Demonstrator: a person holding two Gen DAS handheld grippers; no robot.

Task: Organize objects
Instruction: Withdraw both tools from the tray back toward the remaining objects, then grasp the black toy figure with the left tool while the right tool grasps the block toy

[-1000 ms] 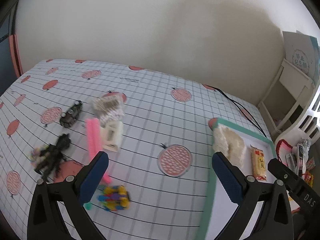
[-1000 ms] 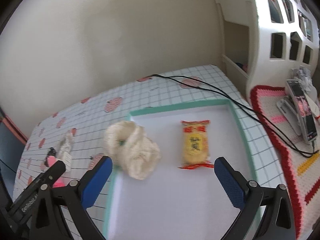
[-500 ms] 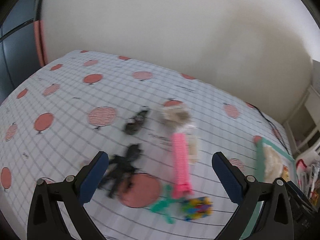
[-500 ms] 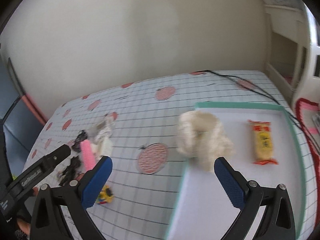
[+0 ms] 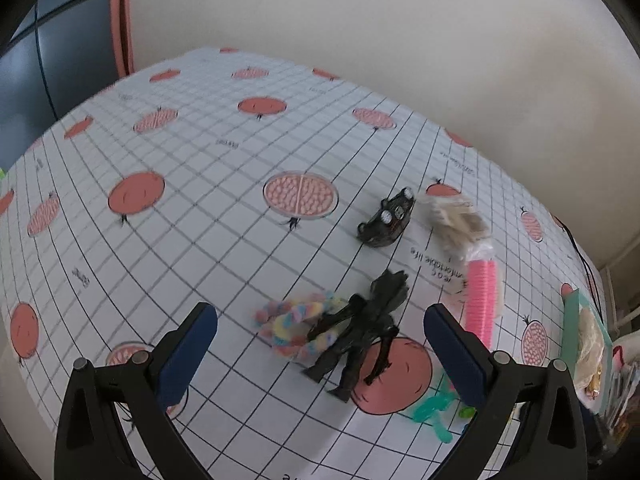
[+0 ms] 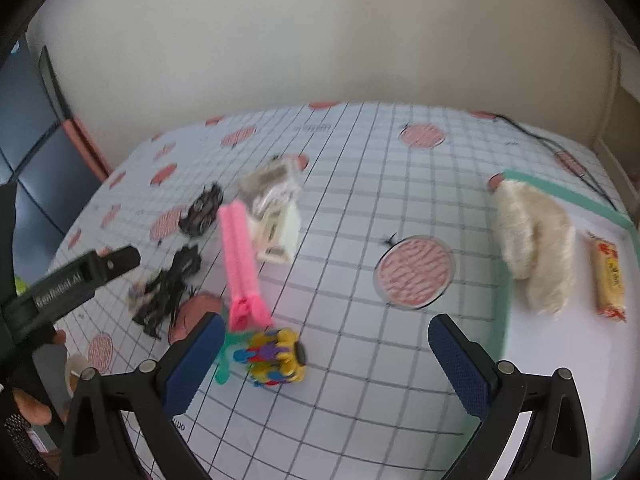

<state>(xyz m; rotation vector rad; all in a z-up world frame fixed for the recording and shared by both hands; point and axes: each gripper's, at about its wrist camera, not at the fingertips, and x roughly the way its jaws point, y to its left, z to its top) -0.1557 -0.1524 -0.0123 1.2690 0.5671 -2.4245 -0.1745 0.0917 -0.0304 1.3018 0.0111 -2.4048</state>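
Note:
My left gripper is open above a black figure toy that lies partly over a pastel fluffy ring. Beyond them sit a black toy car, a clear packet with fuzzy stuff and a pink ribbed roll. My right gripper is open and empty, just above a colourful toy car and a teal toy. The pink roll, a white box and the black figure lie further left. A cream fluffy item and a yellow snack bar rest on the teal-rimmed tray.
A grid-patterned cloth with red fruit prints covers the table. A black cable runs along the far right. The left gripper's body and a hand show at the right view's left edge. A wall stands behind.
Both grippers have swung left, away from the tray toward the toy cluster. The left one now sits over the black figure, the right over the colourful car. Both stayed open.

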